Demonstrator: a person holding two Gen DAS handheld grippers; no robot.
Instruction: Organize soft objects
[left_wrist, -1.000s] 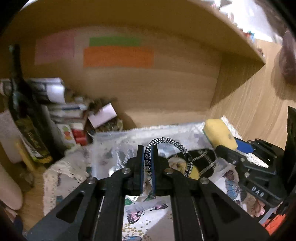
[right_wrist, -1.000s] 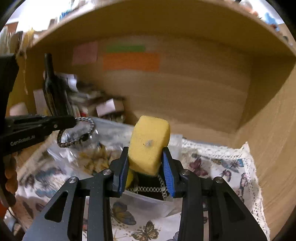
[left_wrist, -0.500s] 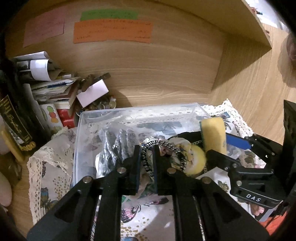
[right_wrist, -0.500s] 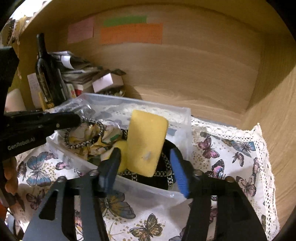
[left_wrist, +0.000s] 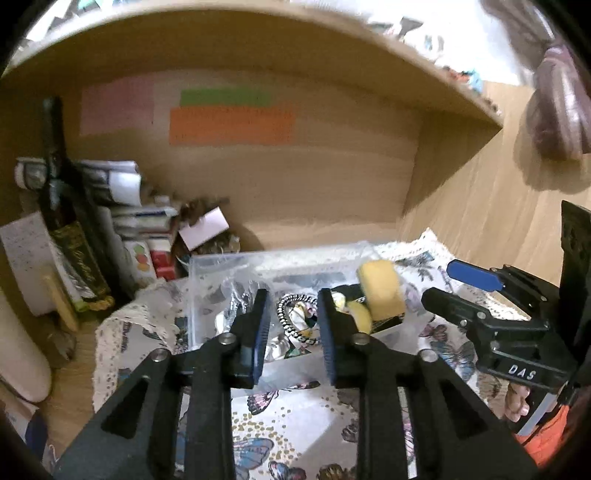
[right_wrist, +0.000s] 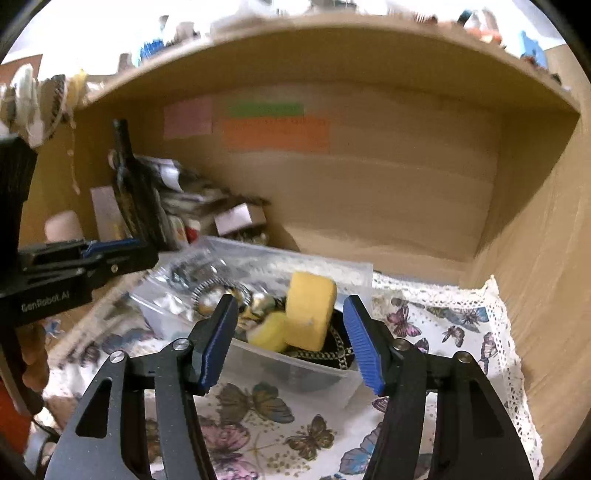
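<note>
A clear plastic bin (left_wrist: 207, 269) (right_wrist: 314, 373) stands on a butterfly-print cloth (right_wrist: 436, 325). In it lie a yellow sponge (left_wrist: 382, 290) (right_wrist: 308, 312), a smaller yellow piece (right_wrist: 269, 330), a black-and-white braided hair tie (left_wrist: 291, 321) (right_wrist: 201, 293), patterned fabric and a dark item with a chain. My left gripper (left_wrist: 291, 332) is open and empty, just in front of the bin above the hair tie. My right gripper (right_wrist: 291, 339) is open and empty, in front of the sponge. Each gripper shows in the other's view, the right gripper (left_wrist: 461, 291) and the left gripper (right_wrist: 122, 254).
The bin sits in a wooden shelf alcove with coloured paper notes (left_wrist: 231, 123) on the back wall. A dark wine bottle (left_wrist: 70, 221), stacked papers and small boxes (left_wrist: 147, 236) crowd the left side. The wooden side wall (right_wrist: 546, 258) is close on the right.
My left gripper opened and let the hair tie drop into the bin. My right gripper had released the sponge, which now leans in the bin. Both grippers drew back.
</note>
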